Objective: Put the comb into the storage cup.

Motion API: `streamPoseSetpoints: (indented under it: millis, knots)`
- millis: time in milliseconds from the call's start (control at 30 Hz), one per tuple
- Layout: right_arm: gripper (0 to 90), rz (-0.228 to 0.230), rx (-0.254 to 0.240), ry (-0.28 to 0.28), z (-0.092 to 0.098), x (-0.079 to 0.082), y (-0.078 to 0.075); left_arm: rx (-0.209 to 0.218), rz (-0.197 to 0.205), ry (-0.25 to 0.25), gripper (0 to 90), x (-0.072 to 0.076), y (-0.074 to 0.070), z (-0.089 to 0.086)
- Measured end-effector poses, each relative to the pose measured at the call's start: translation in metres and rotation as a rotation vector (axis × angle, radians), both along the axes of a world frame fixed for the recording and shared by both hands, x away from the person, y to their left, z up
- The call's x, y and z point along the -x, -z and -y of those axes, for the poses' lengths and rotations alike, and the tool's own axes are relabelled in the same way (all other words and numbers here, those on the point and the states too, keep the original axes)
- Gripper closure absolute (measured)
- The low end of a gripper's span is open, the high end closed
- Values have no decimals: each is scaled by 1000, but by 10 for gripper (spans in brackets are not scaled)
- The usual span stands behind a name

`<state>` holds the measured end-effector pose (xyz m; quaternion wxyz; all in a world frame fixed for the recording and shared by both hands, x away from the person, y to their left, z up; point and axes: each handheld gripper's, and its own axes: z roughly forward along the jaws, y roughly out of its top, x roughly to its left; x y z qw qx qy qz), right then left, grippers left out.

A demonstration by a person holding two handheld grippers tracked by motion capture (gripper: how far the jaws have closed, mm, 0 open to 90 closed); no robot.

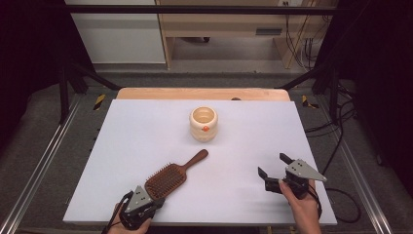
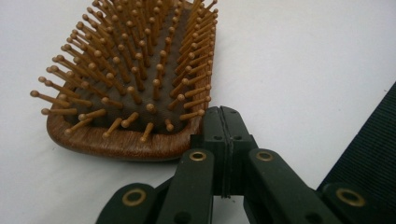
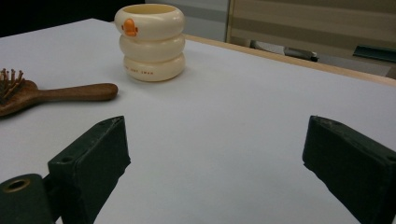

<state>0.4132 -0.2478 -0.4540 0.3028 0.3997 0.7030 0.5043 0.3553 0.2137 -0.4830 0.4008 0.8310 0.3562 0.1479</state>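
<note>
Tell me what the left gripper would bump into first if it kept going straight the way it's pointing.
The wooden paddle hairbrush. The left gripper, jaws shut, sits right at the brush head's near end, seemingly touching its rim, so it would probably push the brush along the table.

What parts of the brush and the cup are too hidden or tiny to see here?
- Brown wooden paddle hairbrush: in the high view, its near end sits under the left gripper; in the left gripper view, the top edge cuts off its handle.
- Cream ringed ceramic cup: the small print on its bottom ring is too tiny to read in the right gripper view.
- The cup's inside bottom: hidden by its own rim in the right gripper view.
</note>
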Motion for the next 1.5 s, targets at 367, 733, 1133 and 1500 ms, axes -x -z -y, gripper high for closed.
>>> streamPoseSetpoints:
  millis: [367, 733, 1133, 1500]
  knots:
    - [71, 0, 0, 0, 0, 0, 0, 8, -7, -52, 900, -7, -1, -11]
    - [71, -1, -1, -1, 0, 0, 0, 5, -3, -88, 900, -12, -1, -19]
    - [71, -2, 0, -2, 0, 0, 0, -8, 1, -115, 900, -17, -1, -24]
    - [71, -1, 3, -3, -1, 0, 0, -13, 6, -146, 900, -20, -3, -31]
